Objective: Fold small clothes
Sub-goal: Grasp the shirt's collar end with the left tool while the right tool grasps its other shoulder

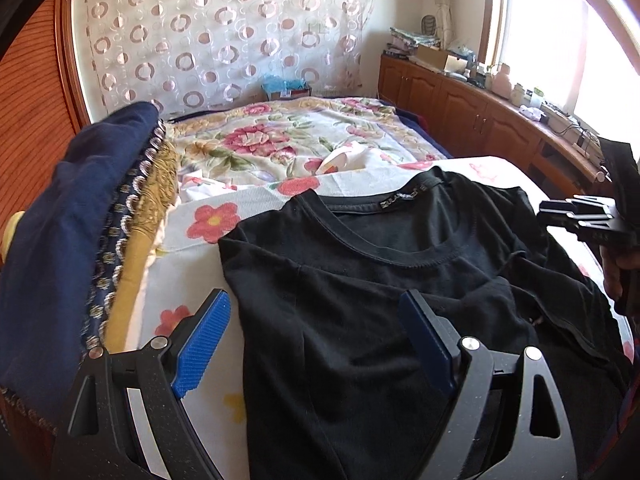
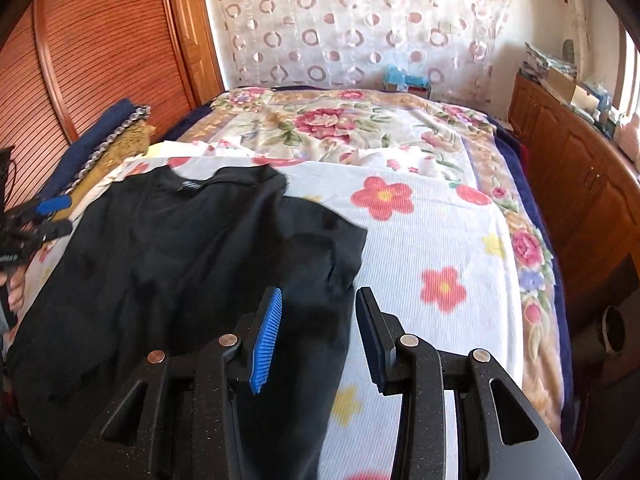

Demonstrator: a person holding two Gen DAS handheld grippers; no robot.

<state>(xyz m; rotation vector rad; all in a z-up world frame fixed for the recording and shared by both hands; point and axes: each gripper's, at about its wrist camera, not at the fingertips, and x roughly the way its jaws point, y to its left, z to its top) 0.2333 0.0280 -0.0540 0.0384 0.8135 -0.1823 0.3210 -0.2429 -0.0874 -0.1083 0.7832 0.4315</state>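
We have the black T-shirt [image 1: 360,280] lying front-up on the flowered white towel [image 2: 432,240] spread over the bed, collar away from us — placed flat, we judge, so its sides can be folded in. Our left gripper [image 1: 316,332] hangs spread wide over the shirt's left side and our right gripper [image 2: 320,336] straddles its right edge, parted and grasping nothing yet.

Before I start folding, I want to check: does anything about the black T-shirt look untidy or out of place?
Yes. The black T-shirt lies rumpled on the floral sheet, not flat: its sleeve is bunched and creased. Both grippers, left and right, are open above it.
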